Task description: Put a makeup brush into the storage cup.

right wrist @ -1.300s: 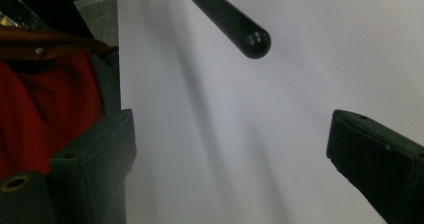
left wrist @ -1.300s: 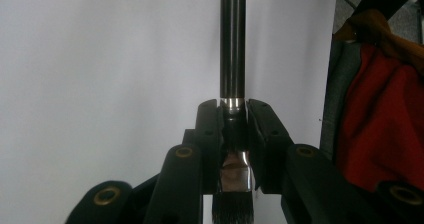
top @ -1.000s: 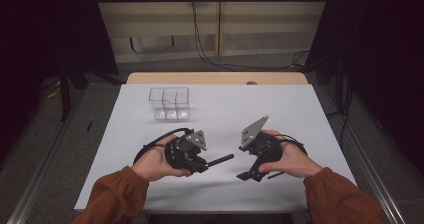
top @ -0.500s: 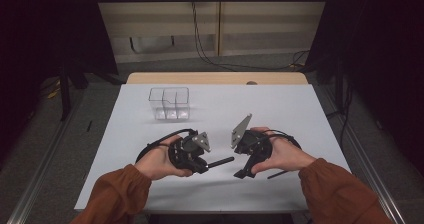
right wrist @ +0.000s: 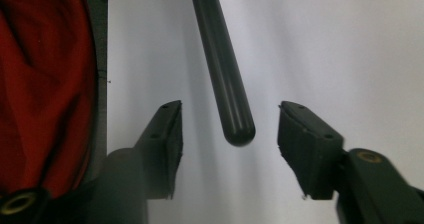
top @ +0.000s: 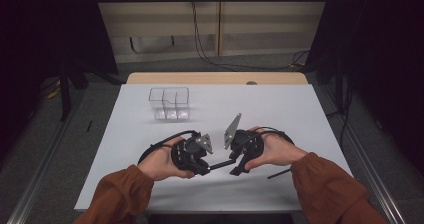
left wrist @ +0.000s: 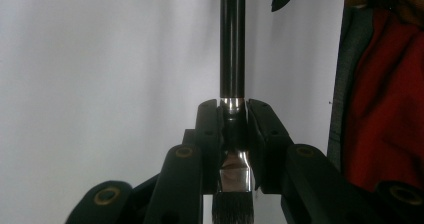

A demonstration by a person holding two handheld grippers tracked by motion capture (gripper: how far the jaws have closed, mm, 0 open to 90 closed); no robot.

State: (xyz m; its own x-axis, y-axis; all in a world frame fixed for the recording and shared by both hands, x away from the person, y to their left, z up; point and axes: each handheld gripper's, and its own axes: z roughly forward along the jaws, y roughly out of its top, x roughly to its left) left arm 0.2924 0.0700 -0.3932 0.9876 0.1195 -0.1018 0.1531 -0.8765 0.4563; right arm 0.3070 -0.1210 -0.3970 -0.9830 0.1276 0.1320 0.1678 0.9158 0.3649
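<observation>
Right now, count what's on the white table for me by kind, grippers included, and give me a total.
Brush, held at its metal collar by the left gripper: 1
Clear plastic compartment box: 1
Grippers, left gripper and right gripper: 2
Total: 4
</observation>
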